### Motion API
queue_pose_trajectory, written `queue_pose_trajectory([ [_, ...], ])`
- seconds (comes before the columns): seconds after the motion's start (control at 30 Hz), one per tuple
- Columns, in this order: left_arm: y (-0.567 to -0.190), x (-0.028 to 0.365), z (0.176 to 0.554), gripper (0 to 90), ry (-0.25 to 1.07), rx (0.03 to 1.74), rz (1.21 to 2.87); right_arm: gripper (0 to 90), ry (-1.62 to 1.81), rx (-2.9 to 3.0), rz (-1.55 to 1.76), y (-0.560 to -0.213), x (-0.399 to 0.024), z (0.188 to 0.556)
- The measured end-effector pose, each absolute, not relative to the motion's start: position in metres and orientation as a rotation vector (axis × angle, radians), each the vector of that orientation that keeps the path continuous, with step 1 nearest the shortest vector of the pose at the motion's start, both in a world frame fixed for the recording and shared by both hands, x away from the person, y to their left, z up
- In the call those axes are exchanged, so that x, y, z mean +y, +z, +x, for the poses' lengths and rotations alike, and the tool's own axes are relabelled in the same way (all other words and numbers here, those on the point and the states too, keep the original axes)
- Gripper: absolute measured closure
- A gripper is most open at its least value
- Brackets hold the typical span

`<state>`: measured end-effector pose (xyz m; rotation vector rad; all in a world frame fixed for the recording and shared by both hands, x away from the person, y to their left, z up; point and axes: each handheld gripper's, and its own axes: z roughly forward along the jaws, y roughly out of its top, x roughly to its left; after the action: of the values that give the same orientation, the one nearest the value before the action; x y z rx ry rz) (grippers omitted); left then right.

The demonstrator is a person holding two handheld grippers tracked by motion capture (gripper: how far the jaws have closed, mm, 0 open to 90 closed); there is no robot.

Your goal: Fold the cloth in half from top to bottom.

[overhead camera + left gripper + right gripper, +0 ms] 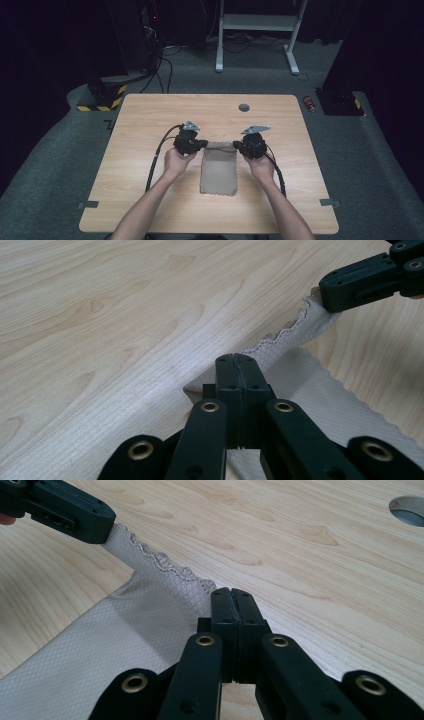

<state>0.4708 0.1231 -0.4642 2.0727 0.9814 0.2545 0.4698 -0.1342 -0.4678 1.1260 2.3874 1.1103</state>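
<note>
High view, cloth (218,172) far corners hidden under left hand-held gripper (204,144), right hand-held gripper (237,145)

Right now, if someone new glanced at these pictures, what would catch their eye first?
First, the beige cloth lying mid-table, with its far edge lifted and stretched between two black tools. The left tool and the right tool are each shut on a far corner of it. Beyond them, a round grommet hole sits in the wooden table.
</note>
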Motion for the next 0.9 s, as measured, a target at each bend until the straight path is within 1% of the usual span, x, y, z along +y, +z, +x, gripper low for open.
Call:
queue_pose_trajectory([
  [0.57,-0.466,0.126,0.453,90.0,0.228,0.944,2.080,89.6,1.157,2.401,1.092,-0.467,-0.138,0.454],
  [0.9,-0.466,0.127,0.447,90.0,0.234,0.935,2.079,89.6,1.185,2.404,1.068,-0.467,-0.141,0.446],
])
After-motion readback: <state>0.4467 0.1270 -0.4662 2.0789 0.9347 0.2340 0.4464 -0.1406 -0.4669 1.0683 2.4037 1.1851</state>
